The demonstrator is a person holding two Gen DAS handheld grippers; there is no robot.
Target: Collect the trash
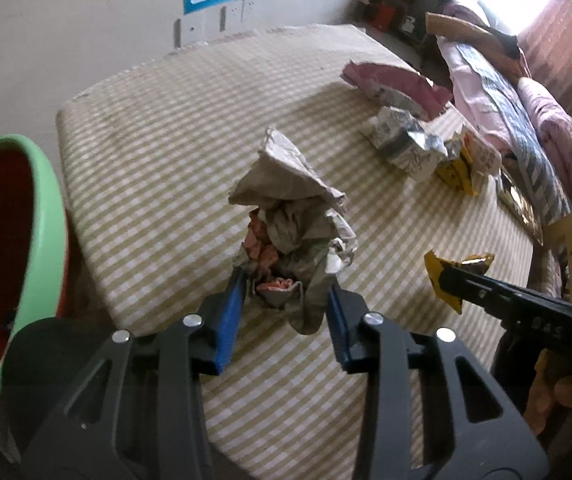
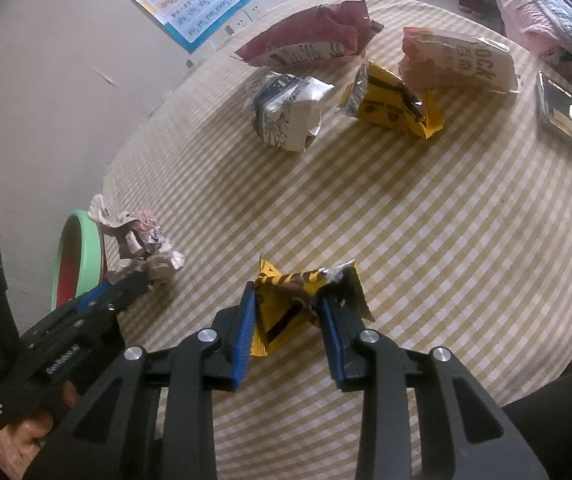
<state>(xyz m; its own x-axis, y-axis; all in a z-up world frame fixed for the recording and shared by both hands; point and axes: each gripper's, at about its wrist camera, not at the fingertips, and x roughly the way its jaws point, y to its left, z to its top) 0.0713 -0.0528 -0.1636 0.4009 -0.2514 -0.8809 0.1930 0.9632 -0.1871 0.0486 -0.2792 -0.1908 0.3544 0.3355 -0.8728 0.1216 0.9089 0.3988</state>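
Observation:
A crumpled grey paper wad (image 1: 286, 184) with red print stands up from the checked tablecloth, and my left gripper (image 1: 286, 280) is shut on its lower end, blue pads pressing both sides. In the right wrist view the same wad (image 2: 137, 236) sits at the left gripper's tip (image 2: 137, 278). My right gripper (image 2: 286, 292) is shut on a yellow and brown snack wrapper (image 2: 281, 308) just above the cloth. That wrapper (image 1: 432, 264) also shows in the left wrist view, at the right gripper's tip. A bin with a green rim (image 1: 45, 200) and red inside stands off the table's left edge.
More trash lies at the far side: a pink bag (image 2: 310, 40), a crushed white carton (image 2: 286, 116), another yellow wrapper (image 2: 394, 104), a white snack box (image 2: 458, 64) and a dark packet (image 2: 570, 116). A bed with pink bedding (image 1: 526, 120) stands at the right.

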